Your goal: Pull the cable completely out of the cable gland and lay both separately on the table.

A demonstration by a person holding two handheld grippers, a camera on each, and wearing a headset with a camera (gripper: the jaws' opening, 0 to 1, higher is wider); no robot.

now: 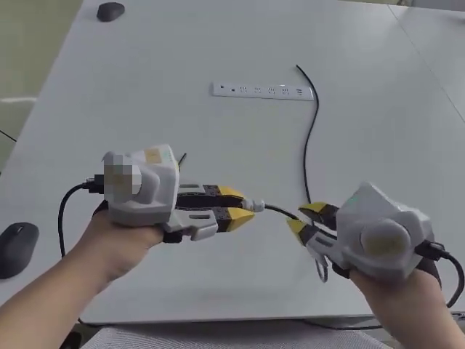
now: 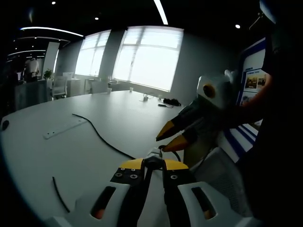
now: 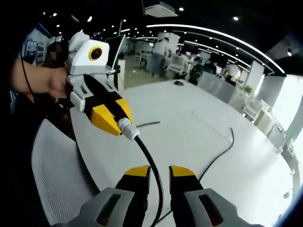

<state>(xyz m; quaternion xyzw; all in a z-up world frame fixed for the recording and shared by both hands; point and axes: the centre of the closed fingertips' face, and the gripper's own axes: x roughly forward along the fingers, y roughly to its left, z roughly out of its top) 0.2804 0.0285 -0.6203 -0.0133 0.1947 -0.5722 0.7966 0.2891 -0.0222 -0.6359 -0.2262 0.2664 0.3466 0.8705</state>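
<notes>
My left gripper (image 1: 243, 206) is shut on the white cable gland (image 1: 252, 206), which pokes out past its yellow tips. In the left gripper view the gland (image 2: 152, 154) sits pinched between the jaws. A black cable (image 1: 309, 145) leaves the gland, passes between the jaws of my right gripper (image 1: 305, 218) and runs away across the table. The right gripper view has the cable (image 3: 147, 151) lying against the left jaw, with a gap to the other one, so the gripper (image 3: 159, 171) stands open around it. Both grippers hover over the table's near edge.
A white power strip (image 1: 263, 91) lies mid-table beyond the cable. One dark mouse (image 1: 110, 11) sits at the far left corner, another (image 1: 16, 247) at the left edge. A short black cable piece (image 1: 182, 158) lies behind the left gripper. A mesh chair (image 3: 61, 184) stands below.
</notes>
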